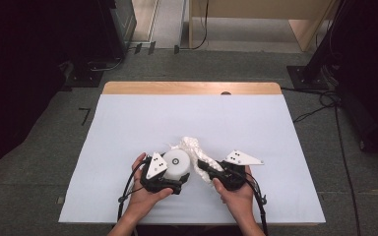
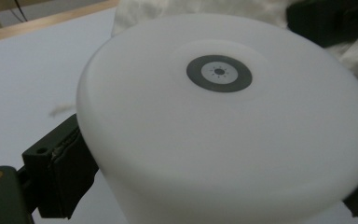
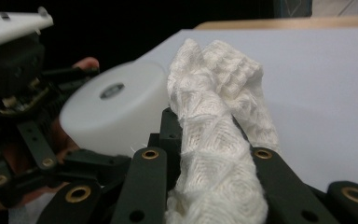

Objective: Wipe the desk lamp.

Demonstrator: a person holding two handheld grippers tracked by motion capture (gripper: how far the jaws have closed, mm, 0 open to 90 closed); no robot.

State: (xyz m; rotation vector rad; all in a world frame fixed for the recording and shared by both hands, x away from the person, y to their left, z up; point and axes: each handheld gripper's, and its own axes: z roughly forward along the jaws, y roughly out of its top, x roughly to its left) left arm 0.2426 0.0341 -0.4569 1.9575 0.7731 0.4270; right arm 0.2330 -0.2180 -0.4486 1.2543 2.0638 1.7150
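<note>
A white squat cylinder (image 1: 176, 163) with a grey ring mark on its top (image 2: 219, 73) sits between the jaws of my left gripper (image 1: 176, 173), which is shut on it; one black pad (image 2: 67, 172) presses against its side. A crumpled white knitted cloth (image 1: 194, 147) lies just right of the cylinder and trails into my right gripper (image 1: 204, 167), whose jaws are shut on it. In the right gripper view the cloth (image 3: 214, 154) rises between the two black jaws, with the cylinder (image 3: 116, 107) close on its left. Both grippers are held low over the table's near middle.
The table carries a white sheet (image 1: 128, 128) with a wooden strip (image 1: 192, 88) along the far edge. Cables (image 1: 325, 103) and dark stands (image 1: 305, 73) are on the grey floor beyond, and a wooden cabinet (image 1: 256, 14) stands at the back.
</note>
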